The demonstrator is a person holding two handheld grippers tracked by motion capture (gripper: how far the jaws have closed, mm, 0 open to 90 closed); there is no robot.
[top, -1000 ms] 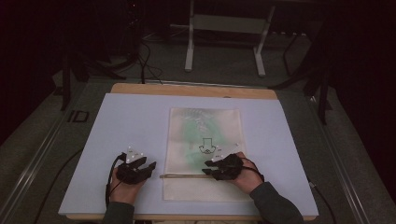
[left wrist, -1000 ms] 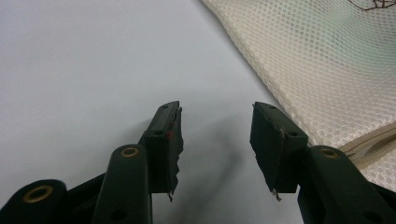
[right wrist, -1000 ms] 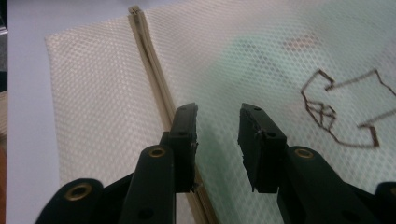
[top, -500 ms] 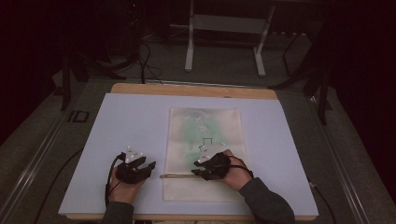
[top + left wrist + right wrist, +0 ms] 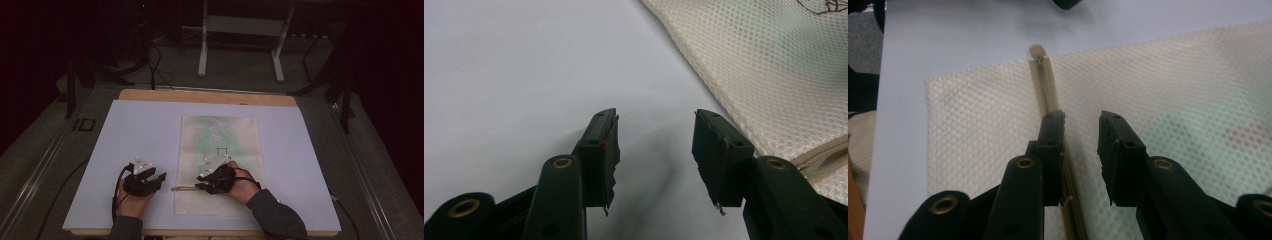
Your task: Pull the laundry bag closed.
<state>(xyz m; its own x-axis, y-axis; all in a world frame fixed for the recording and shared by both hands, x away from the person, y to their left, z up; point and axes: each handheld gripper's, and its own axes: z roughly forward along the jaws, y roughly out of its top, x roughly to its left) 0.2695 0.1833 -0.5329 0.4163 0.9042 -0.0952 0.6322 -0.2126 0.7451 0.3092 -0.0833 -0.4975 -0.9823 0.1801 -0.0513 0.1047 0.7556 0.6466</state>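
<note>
Your left claw (image 5: 159, 178) rests on the pale sheet (image 5: 140, 130) covering the worktop (image 5: 205, 96), just off the left edge of the cream mesh bag (image 5: 240, 135). In the left gripper view its jaws stand open with only bare sheet between them, and the bag's (image 5: 784, 65) edge runs just past the right jaw.

Your right claw (image 5: 199, 186) sits over the lower part of the bag, pointing toward your left hand (image 5: 131, 202). In the right gripper view its jaws are parted above the mesh and hold nothing; the left jaw lies right along the zipper (image 5: 1048, 85), whose tape runs away to a small tab at the bag's edge. Whether that jaw touches the zipper, you cannot tell from here.

The bag lies flat in the middle of the worktop, long side running away from you, with something greenish showing faintly through the mesh. In the high view the zipper (image 5: 184, 188) shows as a thin line crossing the bag near your right hand (image 5: 245, 185).
</note>
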